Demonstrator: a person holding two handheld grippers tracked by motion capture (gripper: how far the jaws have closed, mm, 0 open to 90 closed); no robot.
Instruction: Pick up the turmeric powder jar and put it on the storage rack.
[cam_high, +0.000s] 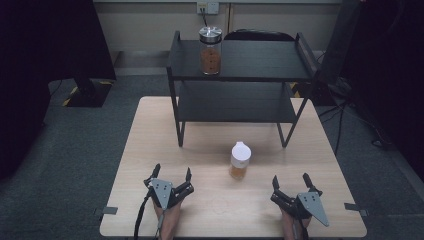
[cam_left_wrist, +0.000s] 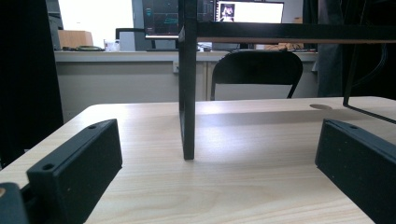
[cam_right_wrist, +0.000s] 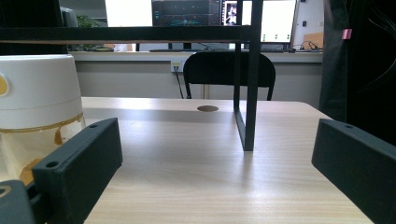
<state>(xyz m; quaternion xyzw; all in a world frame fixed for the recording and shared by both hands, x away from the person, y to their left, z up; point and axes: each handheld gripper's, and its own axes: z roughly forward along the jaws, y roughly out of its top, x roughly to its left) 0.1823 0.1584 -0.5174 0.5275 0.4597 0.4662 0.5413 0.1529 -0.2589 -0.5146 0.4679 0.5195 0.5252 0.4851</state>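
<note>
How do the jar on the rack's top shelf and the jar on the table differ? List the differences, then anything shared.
The shelf jar has a silver metal lid; the table jar has a white cap. The shelf jar stands on the black rack; the table jar stands on the wooden table, between the rack and both open tongs. Both stand upright, with orange-brown contents.

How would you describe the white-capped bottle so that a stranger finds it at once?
On the table, look in front of the black shelf, between the two grippers and a little ahead. The bottle stands there alone, with orange contents. Unlike the jar on the shelf's top, its cap is white, not metal.
</note>
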